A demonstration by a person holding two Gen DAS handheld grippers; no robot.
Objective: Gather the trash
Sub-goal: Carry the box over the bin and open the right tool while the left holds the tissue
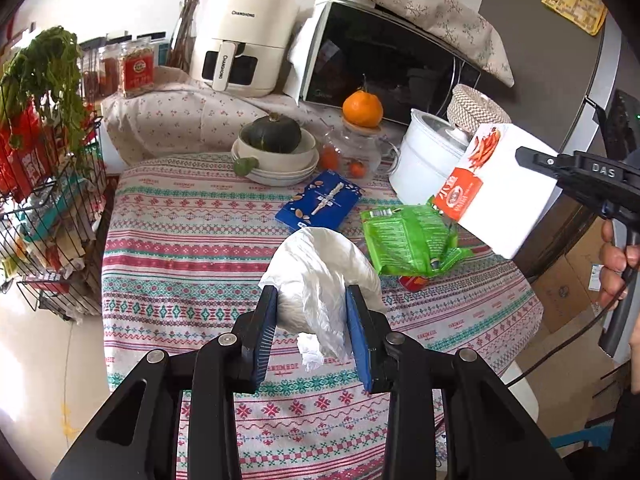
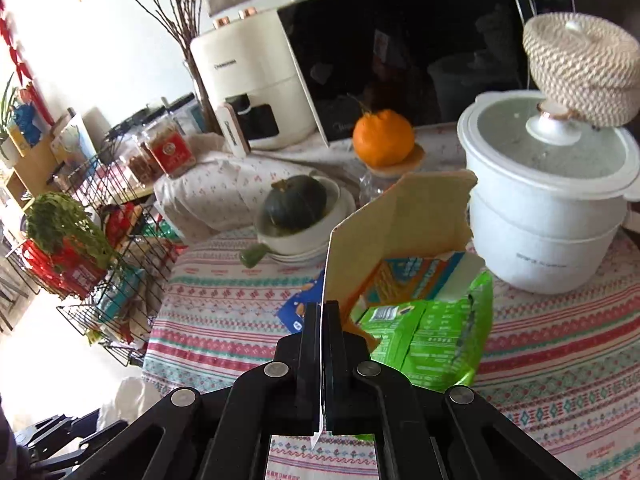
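Note:
My left gripper (image 1: 312, 294) is shut on a crumpled white plastic bag (image 1: 320, 272), held just above the patterned tablecloth (image 1: 180, 248). My right gripper (image 2: 322, 308) is shut on the flap of an open white-and-orange carton (image 2: 400, 232); from the left wrist view the carton (image 1: 504, 188) hangs in the air at the right above the table, with the right gripper (image 1: 536, 160) clamped on its edge. A green snack wrapper (image 1: 412, 240) lies on the table under the carton and also shows in the right wrist view (image 2: 432, 336). A blue flat packet (image 1: 320, 204) lies behind the bag.
A white lidded pot (image 1: 424, 160), a bowl stack with a dark squash (image 1: 276, 148), an orange on a glass jar (image 1: 362, 110), an air fryer (image 1: 244, 40) and a microwave (image 1: 384, 60) stand at the back. A wire rack (image 1: 48, 208) stands left of the table.

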